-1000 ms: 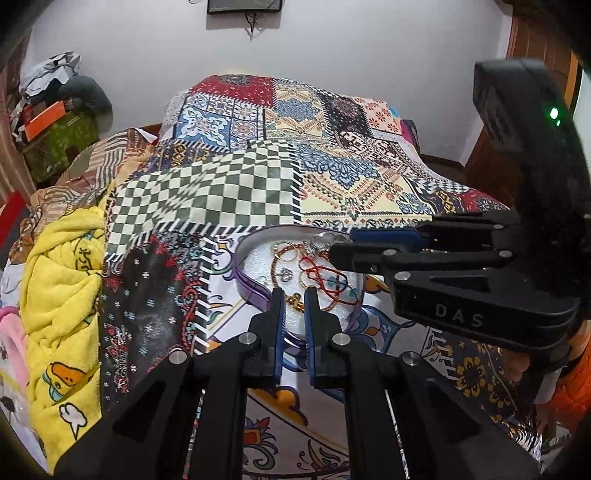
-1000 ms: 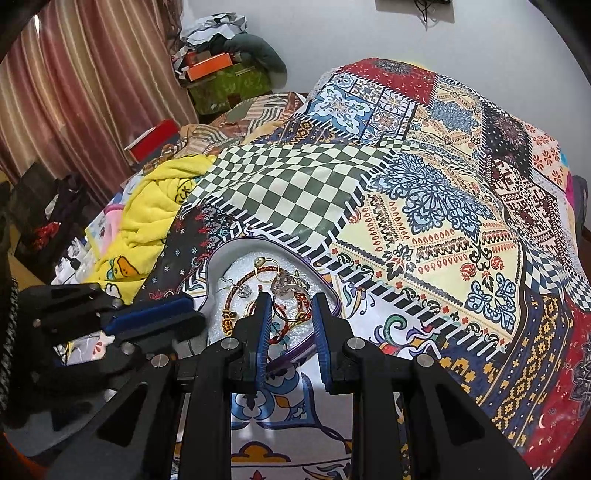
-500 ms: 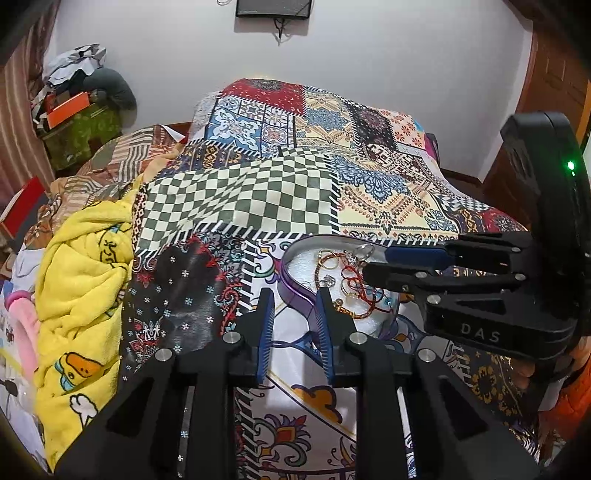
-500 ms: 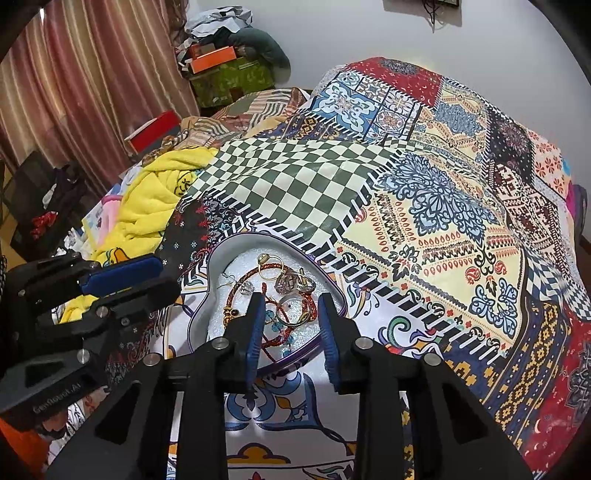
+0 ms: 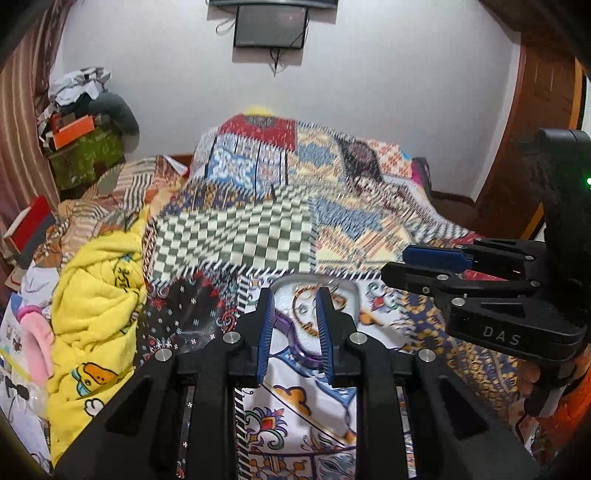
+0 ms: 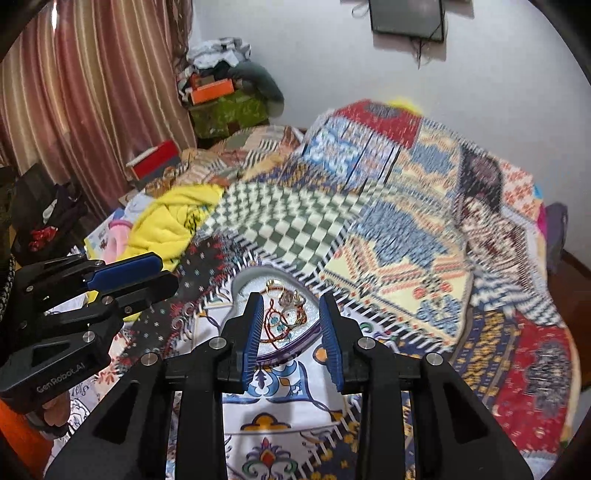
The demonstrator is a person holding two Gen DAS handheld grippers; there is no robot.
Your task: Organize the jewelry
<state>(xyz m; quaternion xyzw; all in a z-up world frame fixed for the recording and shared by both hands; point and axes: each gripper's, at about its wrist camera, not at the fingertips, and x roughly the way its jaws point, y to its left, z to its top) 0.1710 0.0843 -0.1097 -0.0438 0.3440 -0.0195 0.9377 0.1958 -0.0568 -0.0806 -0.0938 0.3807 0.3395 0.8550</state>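
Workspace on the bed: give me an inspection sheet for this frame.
Surface: patchwork bedspread, motion-blurred.
Job's things: heart-shaped tray on the bedspread, holding tangled jewelry.
Clutter: yellow towel and pink item at the bed's edge.
Grippers: left gripper and right gripper both open, empty, short of the tray.
Cables: wires hang below wall screen.
Surroundings: striped curtain, piled boxes.

Patterned cloth quilt point(image 6: 280, 225) covers the bed, a fluffy yellow towel point(image 5: 99, 295) bunched left of it. On the quilt, a glossy tray point(image 6: 242, 284) holds shiny metal jewelry point(image 6: 286, 310). Both grippers point(image 5: 294, 332) point(image 6: 291, 332) are matt black plastic with ribbed blue pads point(image 6: 253, 332) and bright metal screws.
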